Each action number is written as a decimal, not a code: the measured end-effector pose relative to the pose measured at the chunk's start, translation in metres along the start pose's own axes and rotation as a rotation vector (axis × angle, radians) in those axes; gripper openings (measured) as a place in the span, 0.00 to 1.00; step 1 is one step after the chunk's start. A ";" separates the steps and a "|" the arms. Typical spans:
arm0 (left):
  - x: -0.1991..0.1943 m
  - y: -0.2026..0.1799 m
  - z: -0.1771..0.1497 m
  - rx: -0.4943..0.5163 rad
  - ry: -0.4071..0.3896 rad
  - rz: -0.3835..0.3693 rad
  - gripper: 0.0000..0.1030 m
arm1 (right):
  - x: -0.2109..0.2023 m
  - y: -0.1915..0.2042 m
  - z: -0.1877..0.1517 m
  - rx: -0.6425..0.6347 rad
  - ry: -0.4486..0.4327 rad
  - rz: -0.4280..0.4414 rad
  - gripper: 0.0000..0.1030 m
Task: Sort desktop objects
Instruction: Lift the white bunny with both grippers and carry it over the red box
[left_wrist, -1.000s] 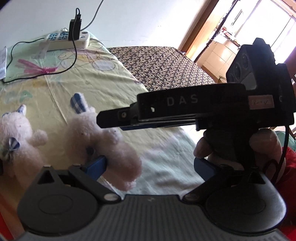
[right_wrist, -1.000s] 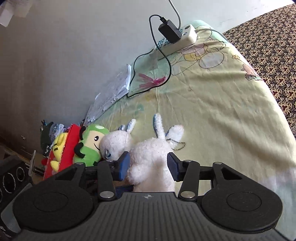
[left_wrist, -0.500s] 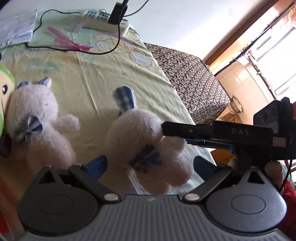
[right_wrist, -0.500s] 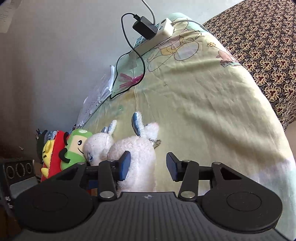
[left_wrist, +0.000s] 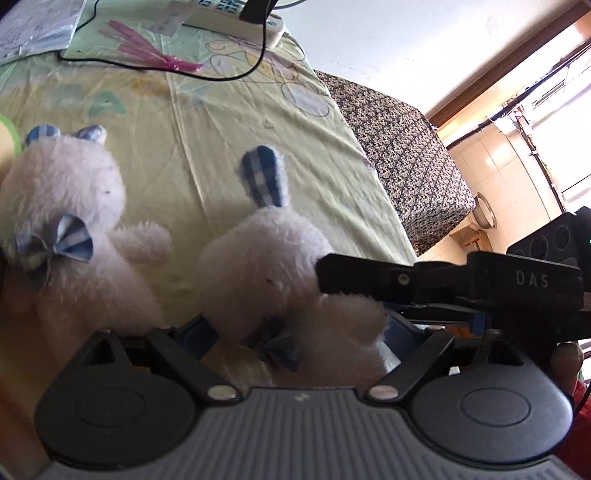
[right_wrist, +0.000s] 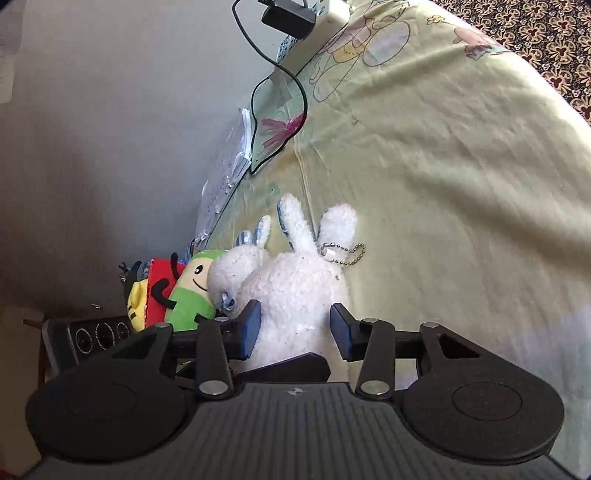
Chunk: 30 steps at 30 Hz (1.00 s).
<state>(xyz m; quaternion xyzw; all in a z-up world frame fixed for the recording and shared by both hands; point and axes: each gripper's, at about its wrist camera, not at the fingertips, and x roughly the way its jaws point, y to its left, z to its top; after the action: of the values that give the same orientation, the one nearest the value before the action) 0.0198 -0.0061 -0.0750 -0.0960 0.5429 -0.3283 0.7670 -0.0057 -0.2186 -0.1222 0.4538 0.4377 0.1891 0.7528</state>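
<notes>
**Two grippers around one white rabbit**

A white plush rabbit (left_wrist: 266, 269) lies on the pale green sheet (left_wrist: 229, 122), its checked blue ear pointing away from the left camera. The left gripper (left_wrist: 299, 332) has its blue pads spread wide to either side of the toy's lower body, and whether they touch the fur cannot be told. From the right, the right gripper (right_wrist: 293, 328) has the same rabbit (right_wrist: 299, 291) between its fingers: the left pad lies against the fur, the other sits just beside it (a thin gap seems to show), so the jaws are parted about the toy's width. A ball chain (right_wrist: 345, 253) hangs off the rabbit's head.

Just beside it lies a second white rabbit (left_wrist: 62, 221) with a checked bow. Beyond that, in the right view, stand a green plush (right_wrist: 192, 291) and a red and yellow plush (right_wrist: 149, 295), pressed together. A power strip (left_wrist: 236, 14) with a black cable sits at the sheet's far end
</notes>
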 end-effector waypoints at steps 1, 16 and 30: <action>-0.001 0.000 0.000 0.001 -0.001 0.003 0.88 | 0.000 0.001 -0.001 -0.003 0.004 0.000 0.41; -0.044 -0.008 -0.026 0.039 -0.061 0.020 0.86 | -0.014 0.034 -0.031 -0.079 0.048 0.030 0.42; -0.115 -0.003 -0.067 0.063 -0.164 0.096 0.86 | 0.001 0.086 -0.072 -0.199 0.112 0.089 0.42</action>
<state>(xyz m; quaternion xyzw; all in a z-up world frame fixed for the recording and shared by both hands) -0.0639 0.0752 -0.0115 -0.0721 0.4717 -0.2991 0.8263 -0.0556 -0.1363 -0.0640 0.3845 0.4376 0.2901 0.7592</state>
